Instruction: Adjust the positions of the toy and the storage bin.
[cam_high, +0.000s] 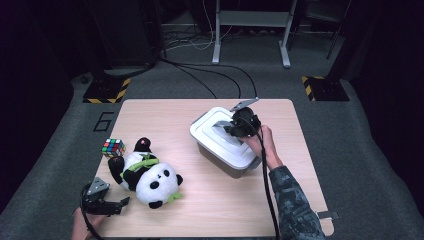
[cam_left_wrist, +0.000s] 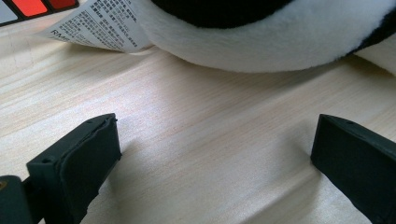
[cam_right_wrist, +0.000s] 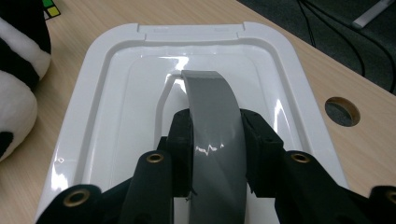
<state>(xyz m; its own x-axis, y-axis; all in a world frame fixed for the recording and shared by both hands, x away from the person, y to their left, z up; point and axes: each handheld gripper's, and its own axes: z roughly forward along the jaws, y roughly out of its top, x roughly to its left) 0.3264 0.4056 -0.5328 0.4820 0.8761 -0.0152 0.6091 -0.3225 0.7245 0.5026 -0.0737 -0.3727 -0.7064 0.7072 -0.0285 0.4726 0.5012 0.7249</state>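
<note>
the right gripper (cam_high: 235, 127) is reached out ahead of the person, its jaws clamped on the grey handle (cam_right_wrist: 212, 135) from both sides, pads pressed flat against it. the right hand (cam_high: 261, 142) wraps the gripper from behind, forearm in a camouflage sleeve (cam_high: 292, 202) slanting in from the bottom edge. the left gripper (cam_high: 122, 202) lies low at the near corner of the tabletop (cam_left_wrist: 205, 135), jaws spread wide with nothing between them, the left hand (cam_high: 85, 225) behind it.

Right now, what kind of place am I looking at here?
Probably a lab or recording studio rather than a home: a pale wooden table stands alone on grey carpet, black cables trail across the floor, and yellow-and-black hazard-striped stand bases sit in the dark surround.
</note>
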